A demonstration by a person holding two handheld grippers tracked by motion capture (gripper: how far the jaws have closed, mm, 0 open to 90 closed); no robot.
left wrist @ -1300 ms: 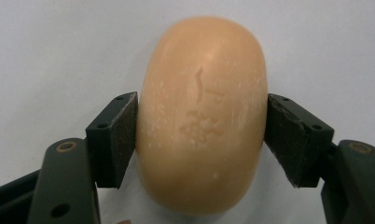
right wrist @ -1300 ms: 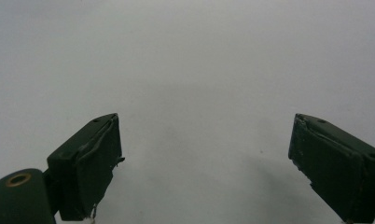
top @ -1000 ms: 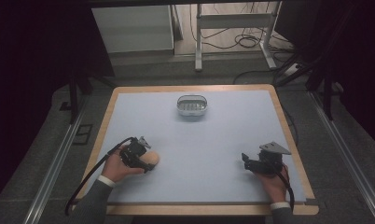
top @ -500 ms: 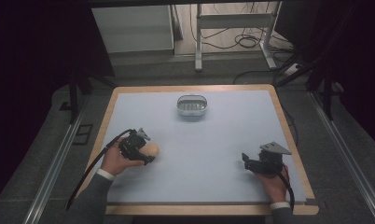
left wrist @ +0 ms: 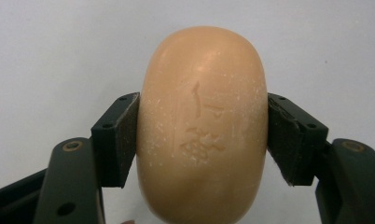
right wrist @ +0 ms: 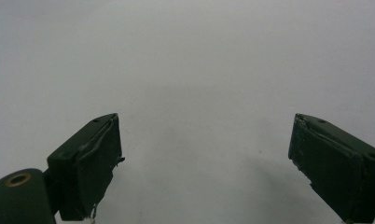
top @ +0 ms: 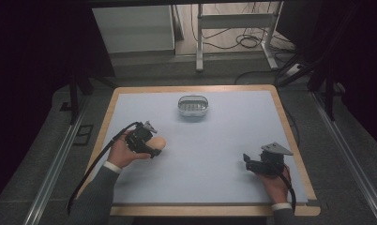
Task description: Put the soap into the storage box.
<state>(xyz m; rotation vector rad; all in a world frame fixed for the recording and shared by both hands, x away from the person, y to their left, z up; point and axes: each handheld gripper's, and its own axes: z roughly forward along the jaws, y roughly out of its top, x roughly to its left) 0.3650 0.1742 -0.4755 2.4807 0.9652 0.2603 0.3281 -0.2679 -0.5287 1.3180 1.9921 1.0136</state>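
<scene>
Embossed on the face of the tan soap bar [left wrist: 202, 126]: a faint mark of a few raised strokes above a small grape-like cluster, too worn and dusted to read as letters. No other legible text, label, brand or number anywhere.

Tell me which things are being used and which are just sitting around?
Being used:
left claw
oval peach-coloured bar of soap with a stamped mark
likely the small oval white soap dish

Just around:
open, empty right claw
white metal frame on the floor
</scene>
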